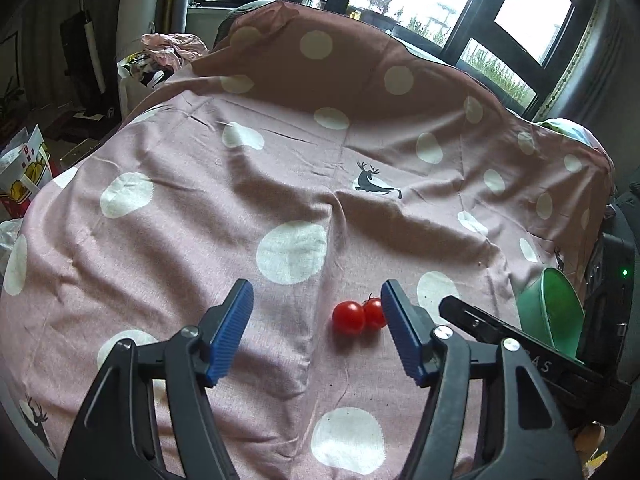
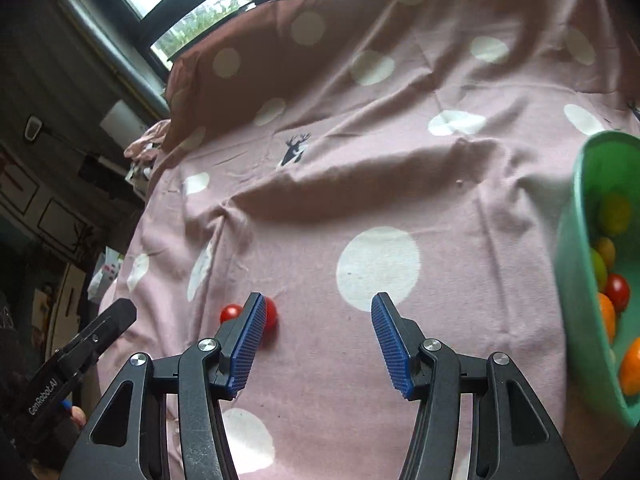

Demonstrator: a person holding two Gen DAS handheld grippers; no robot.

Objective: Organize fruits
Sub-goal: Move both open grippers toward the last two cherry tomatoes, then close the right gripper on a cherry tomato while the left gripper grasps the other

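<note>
Your left gripper (image 1: 316, 336) and right gripper (image 2: 318, 344) had black plastic frames, ribbed blue pads (image 1: 232, 332), silver screws (image 2: 433, 345); white "GenRobot.AI" lettering (image 2: 43, 396) marked the left one's side.

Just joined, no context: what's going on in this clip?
A person with two handheld grippers is sorting fruit on a pink polka-dot cloth. Two cherry tomatoes lie touching on the cloth. The left gripper hovers with its jaws open, the tomatoes near its right finger; nothing is gripped. The right gripper is also open and empty. A green bowl on the right already holds several red, orange and green fruits.
</note>
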